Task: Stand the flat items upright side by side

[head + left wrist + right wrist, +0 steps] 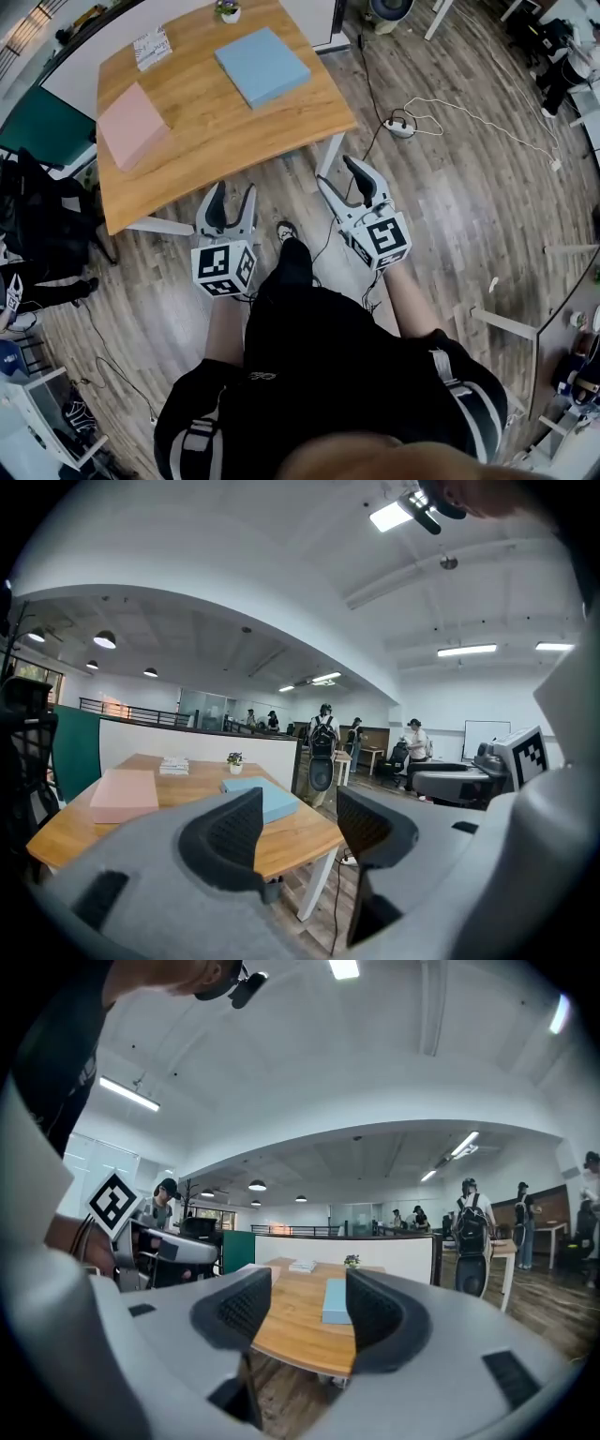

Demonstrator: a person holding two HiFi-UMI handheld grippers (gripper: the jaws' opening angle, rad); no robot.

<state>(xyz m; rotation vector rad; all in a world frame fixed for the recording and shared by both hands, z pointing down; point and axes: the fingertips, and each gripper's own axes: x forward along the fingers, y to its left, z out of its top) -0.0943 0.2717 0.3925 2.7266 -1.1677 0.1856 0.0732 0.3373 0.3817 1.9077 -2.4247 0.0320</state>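
1. Off near edge of table [225, 122], above wood floor [450, 216]: left gripper [232, 192] and right gripper [339, 175], side by side, both pointing at table.
2. left gripper: released, jaws apart, nothing btwn pads; tips right by near edge, approx at its middle.
3. right gripper: released too, jaws apart, empty; nr near right corner, beside white table leg [330, 153].
4. Nr left edge, approx midway along it: pink flat item [134, 127], lying flat on wood.
5. Toward far right corner: blue flat item [262, 66], lying flat as well; well apart from pink flat item, bare wood btwn.
6. Along far edge: small white booklet [152, 47] toward far left corner, potted plant [228, 9] nr middle, just beyond blue flat item.
7. Neither flat item upright; neither touched by a gripper.
8. On floor right of table: white power strip [400, 127] w/ cables trailing off.
9. Bkgd of both gripper views: several people standing, desks, ceiling lights.
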